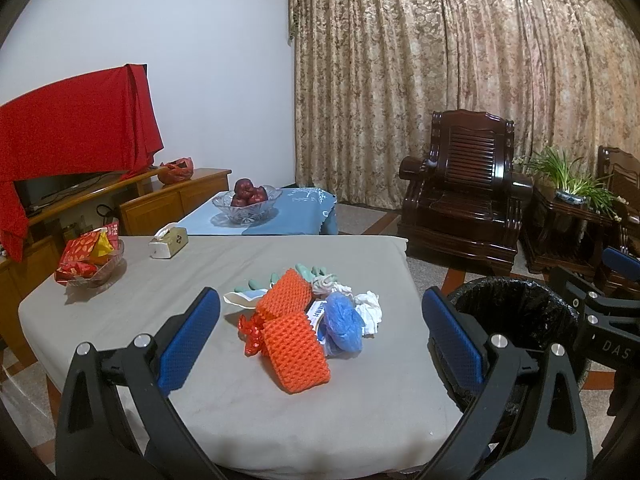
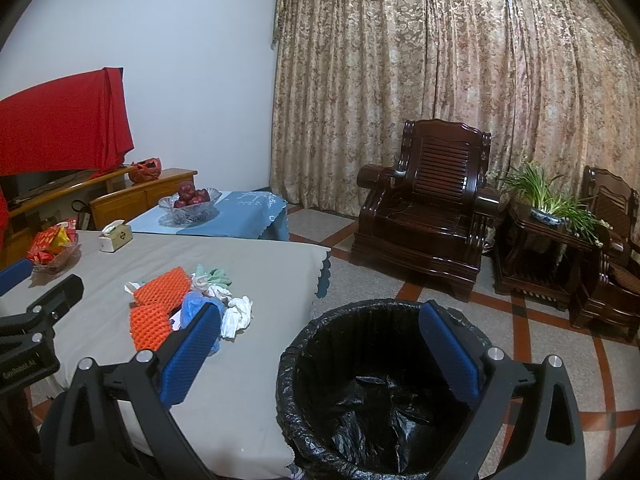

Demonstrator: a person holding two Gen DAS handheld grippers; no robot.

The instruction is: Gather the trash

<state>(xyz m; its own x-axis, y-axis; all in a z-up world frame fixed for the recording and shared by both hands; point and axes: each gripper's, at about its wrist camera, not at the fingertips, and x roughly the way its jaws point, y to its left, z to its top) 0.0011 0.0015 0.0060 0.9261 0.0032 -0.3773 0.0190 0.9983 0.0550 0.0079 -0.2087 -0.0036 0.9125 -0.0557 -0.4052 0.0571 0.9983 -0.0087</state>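
A trash pile lies mid-table on the grey cloth (image 1: 120,312). It holds two orange foam nets (image 1: 296,354), a blue plastic bag (image 1: 342,320), crumpled white tissue (image 1: 368,308), a red ribbon (image 1: 250,332) and pale green gloves (image 1: 256,284). My left gripper (image 1: 320,296) stands open just short of the pile, nothing between its fingers. A bin with a black liner (image 2: 292,360) stands on the floor by the table's right edge, only the liner inside. My right gripper (image 2: 320,312) hovers open above its near rim, empty. The pile (image 2: 160,312) shows to its left.
A tissue box (image 1: 170,242) and a glass dish of red snack packets (image 1: 90,264) sit at the table's far left. Behind, a bowl of apples (image 1: 248,200) rests on a blue-clothed table. A dark wooden armchair (image 1: 460,200) and a potted plant (image 1: 572,188) stand beyond the bin.
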